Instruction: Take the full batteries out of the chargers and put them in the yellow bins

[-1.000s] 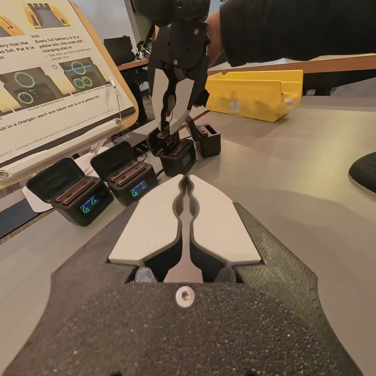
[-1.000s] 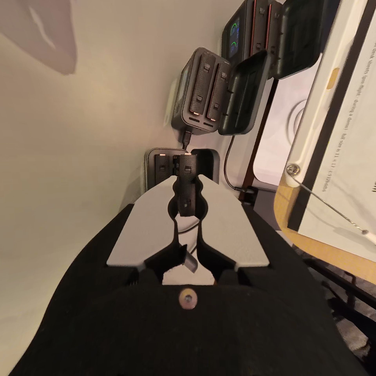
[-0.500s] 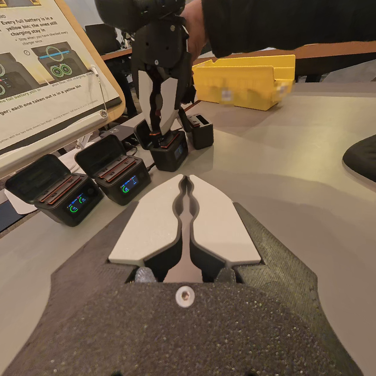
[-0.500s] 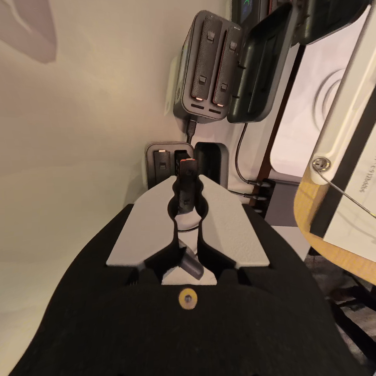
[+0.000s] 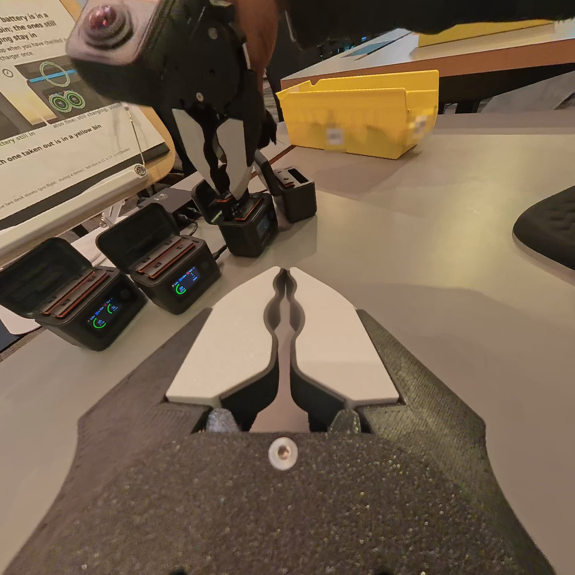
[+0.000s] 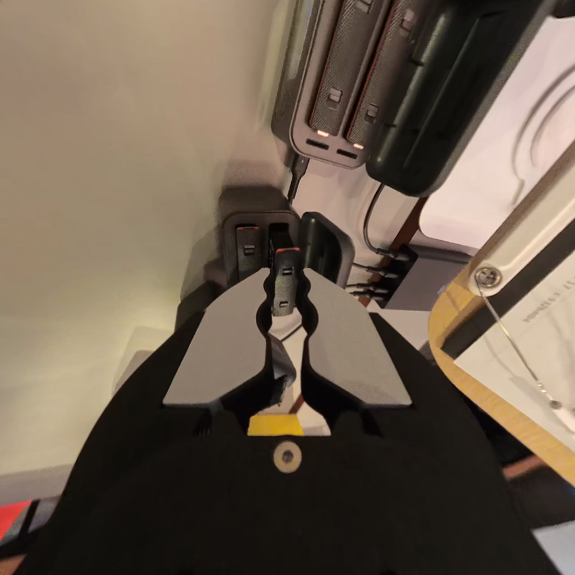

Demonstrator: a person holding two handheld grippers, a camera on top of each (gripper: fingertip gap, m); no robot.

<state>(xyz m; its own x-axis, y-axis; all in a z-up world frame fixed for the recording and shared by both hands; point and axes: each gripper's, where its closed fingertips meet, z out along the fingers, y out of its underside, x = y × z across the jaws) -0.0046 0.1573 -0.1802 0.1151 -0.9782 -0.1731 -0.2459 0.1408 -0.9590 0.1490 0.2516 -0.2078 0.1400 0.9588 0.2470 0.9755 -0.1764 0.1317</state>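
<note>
My right gripper is shut on a black battery with a red end. It holds the battery just over the open slot of a black charger. I cannot tell if the battery's lower end is clear of the slot. A second battery sits in the charger's other slot. In the left wrist view the right gripper stands over the third charger. My left gripper is shut and empty, low over the table. A yellow bin stands behind at the right.
Two more open chargers with lit screens stand at the left, and a small one by the third. An instruction board leans over them. Cables run behind. A dark pad lies at the right. About 20 cm separates my left fingertips from my right.
The right gripper has kept hold of the battery and drawn it higher out of the charger slot. The left gripper has stayed shut while its view moved closer to the chargers.
</note>
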